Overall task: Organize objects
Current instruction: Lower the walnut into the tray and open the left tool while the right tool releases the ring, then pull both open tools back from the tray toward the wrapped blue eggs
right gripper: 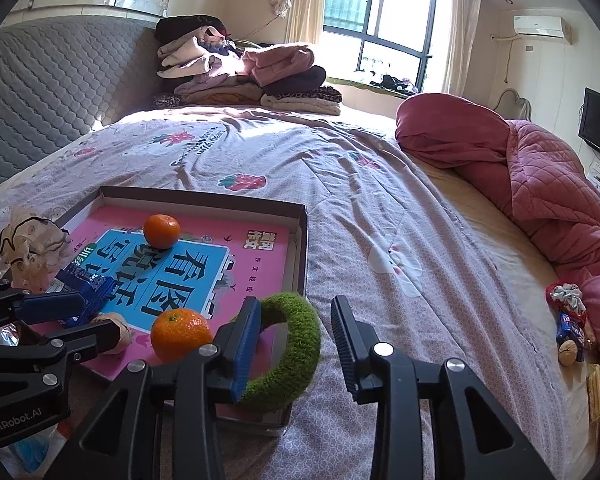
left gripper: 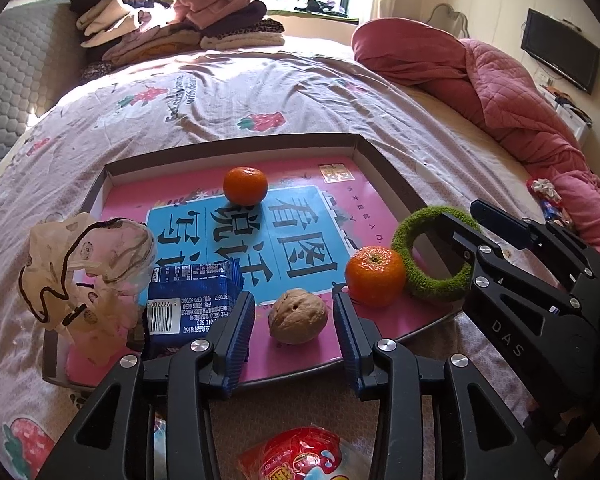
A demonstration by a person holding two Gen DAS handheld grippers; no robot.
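Note:
A shallow tray [left gripper: 228, 148] lined with a pink and blue book cover lies on the bed. In it are two oranges [left gripper: 245, 185] [left gripper: 374, 276], a walnut [left gripper: 298, 316], a blue packet [left gripper: 188, 300] and a beige drawstring pouch [left gripper: 80, 272]. My left gripper [left gripper: 292, 300] stands open around the walnut, with gaps on both sides. A green fuzzy ring [right gripper: 300, 344] leans on the tray's near right corner, beside the near orange [right gripper: 180, 332]. My right gripper [right gripper: 296, 308] is open, its left finger [right gripper: 246, 332] passing through the ring; its other finger is clear of the ring.
A red snack packet [left gripper: 296, 456] lies on the bedsheet below my left gripper. A pink quilt [right gripper: 540, 184] is heaped along the right, with small toys [right gripper: 570, 320] beside it. Folded clothes [right gripper: 240, 76] are stacked at the far end by the grey headboard [right gripper: 52, 80].

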